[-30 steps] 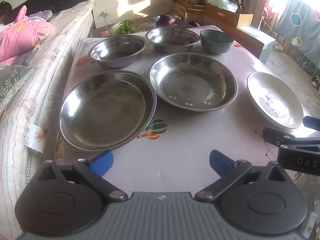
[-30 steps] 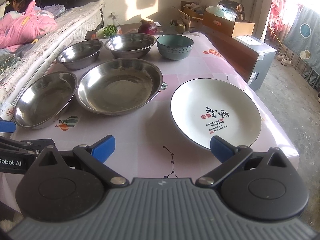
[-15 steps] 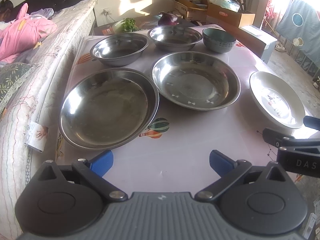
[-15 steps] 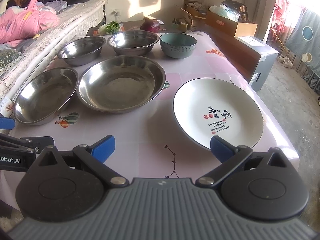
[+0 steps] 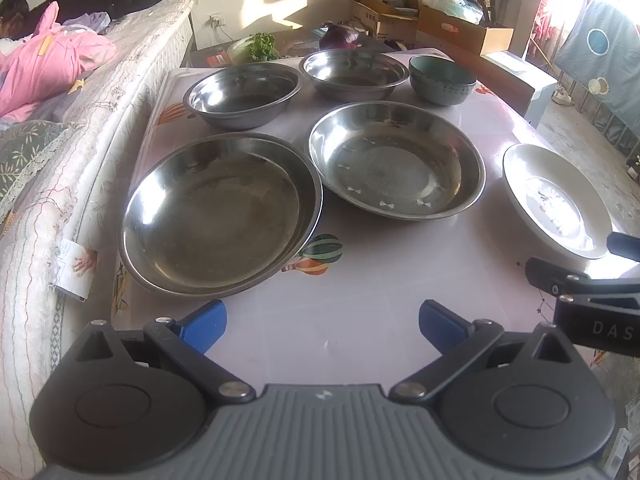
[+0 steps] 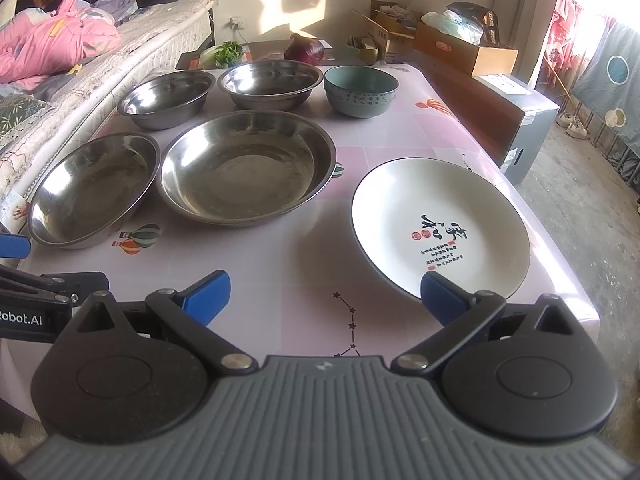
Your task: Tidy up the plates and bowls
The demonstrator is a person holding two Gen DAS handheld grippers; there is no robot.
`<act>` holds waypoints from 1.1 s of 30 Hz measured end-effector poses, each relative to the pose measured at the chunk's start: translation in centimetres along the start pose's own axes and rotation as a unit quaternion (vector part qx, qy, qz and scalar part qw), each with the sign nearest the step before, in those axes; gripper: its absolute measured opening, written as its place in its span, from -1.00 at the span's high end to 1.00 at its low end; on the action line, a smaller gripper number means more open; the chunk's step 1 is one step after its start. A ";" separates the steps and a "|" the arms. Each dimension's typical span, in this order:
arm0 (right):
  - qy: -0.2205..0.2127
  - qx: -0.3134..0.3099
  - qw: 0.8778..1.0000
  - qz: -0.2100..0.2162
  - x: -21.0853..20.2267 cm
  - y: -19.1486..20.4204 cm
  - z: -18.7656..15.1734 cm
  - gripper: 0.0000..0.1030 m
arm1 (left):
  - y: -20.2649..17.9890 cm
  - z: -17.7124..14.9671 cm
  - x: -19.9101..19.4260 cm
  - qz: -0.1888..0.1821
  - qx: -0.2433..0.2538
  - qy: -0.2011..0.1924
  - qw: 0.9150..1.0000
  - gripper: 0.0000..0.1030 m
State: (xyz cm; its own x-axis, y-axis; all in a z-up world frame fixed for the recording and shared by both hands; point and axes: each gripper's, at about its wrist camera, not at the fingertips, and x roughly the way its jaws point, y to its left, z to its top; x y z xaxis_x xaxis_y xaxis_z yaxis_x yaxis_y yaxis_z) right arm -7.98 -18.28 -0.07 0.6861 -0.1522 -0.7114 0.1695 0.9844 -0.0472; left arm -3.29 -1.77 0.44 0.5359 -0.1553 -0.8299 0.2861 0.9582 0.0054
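Plates and bowls lie spread singly across the desk (image 5: 360,320), nothing stacked or gathered, so the sorting looks not yet begun and all of it is left to do.

In the left wrist view, the left tongs (image 5: 322,322) hang spread and empty over the desk's near edge. At 11 o'clock sits a wide steel plate (image 5: 220,216), at 12 o'clock a second steel plate (image 5: 396,160), and at 2 o'clock a white plate (image 5: 556,200). Farther off stand two steel bowls (image 5: 242,96) (image 5: 354,72) and a teal bowl (image 5: 442,80). Every dish appears empty.

In the right wrist view, the right tongs (image 6: 324,292) are likewise spread, gripping nothing. The white plate (image 6: 440,228), printed with dark characters, lies at 1 o'clock, its near rim just beside the right finger. The steel plates sit at 10 and 11 o'clock, the bowls beyond them, all empty.
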 end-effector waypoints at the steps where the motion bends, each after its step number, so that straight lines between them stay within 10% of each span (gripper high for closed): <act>1: 0.000 0.000 1.000 0.000 0.0 0.0 0.0 -0.98 | 0.0 0.0 0.0 0.000 0.000 0.000 1.000 -0.99; 33: 0.000 -0.003 1.000 -0.001 0.2 0.2 0.3 -0.98 | 0.4 0.4 0.0 0.007 0.003 -0.007 1.000 -0.99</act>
State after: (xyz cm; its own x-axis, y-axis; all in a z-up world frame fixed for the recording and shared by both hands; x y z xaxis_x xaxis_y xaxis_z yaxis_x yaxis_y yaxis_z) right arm -7.59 -18.14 0.03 0.6864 -0.1548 -0.7106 0.1672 0.9845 -0.0529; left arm -2.85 -1.50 0.73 0.5502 -0.1458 -0.8222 0.2843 0.9585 0.0203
